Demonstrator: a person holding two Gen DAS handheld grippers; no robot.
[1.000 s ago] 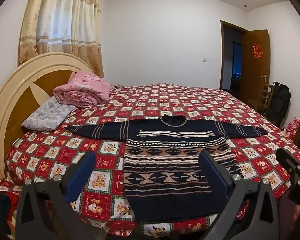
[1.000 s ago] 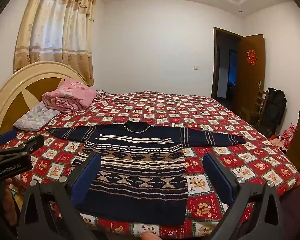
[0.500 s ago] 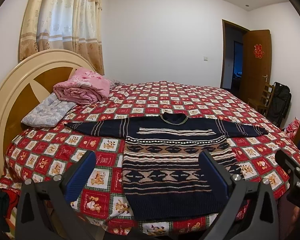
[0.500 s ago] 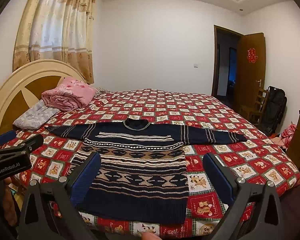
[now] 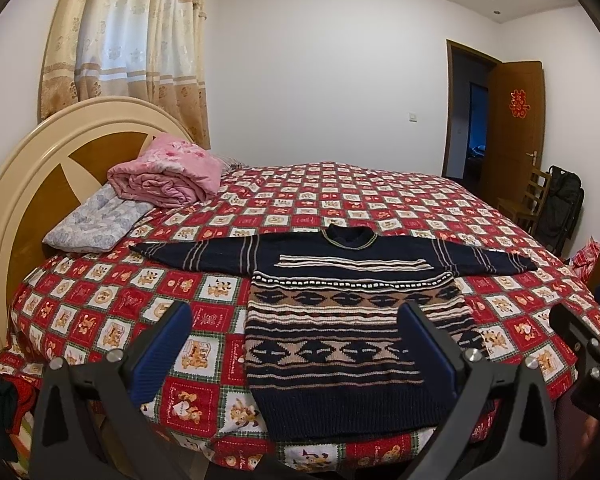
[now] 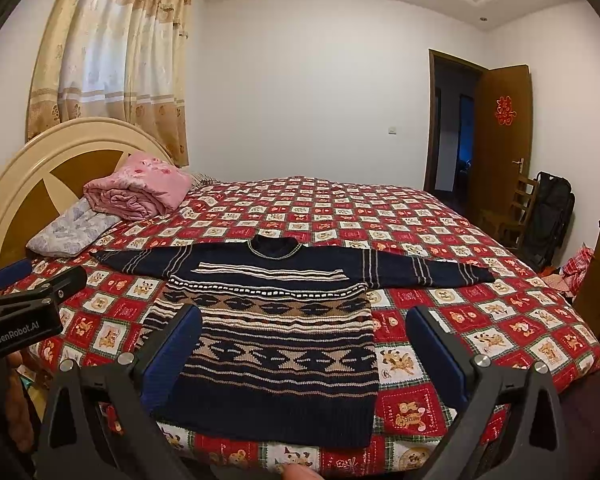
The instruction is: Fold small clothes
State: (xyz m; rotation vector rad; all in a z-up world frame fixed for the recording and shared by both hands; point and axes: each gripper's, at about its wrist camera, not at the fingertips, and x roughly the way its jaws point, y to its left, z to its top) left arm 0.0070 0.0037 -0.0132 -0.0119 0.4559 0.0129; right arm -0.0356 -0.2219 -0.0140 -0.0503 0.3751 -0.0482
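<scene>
- My left tongs [image 5: 296, 334] stood wide apart and held nothing, poised over the near edge of the bed [image 5: 380, 184], off the cloth.
- My right tongs [image 6: 304, 338] were spread just as wide and likewise empty, over the same near edge.
- From the right wrist view I could see the left tongs' black body at my left; from the left wrist view the right tongs [image 5: 588, 344] showed at the far right. The two were well apart.
- The sweater [image 5: 340, 320], dark navy with tan and white bands, lay flat and face up on the red checked bedspread [image 5: 112, 312], hem along the near edge of the bed, collar pointing to the far edge.
- Both sleeves were stretched straight out, one toward the headboard [image 5: 24, 184] end, the other toward the foot end.
- A rolled pink quilt [image 5: 168, 176] lay on a grey-patterned pillow [image 5: 96, 220] at the headboard end, well apart from the sweater.
- A fingertip [image 6: 300, 472] showed at the bottom rim of the right wrist view.
</scene>
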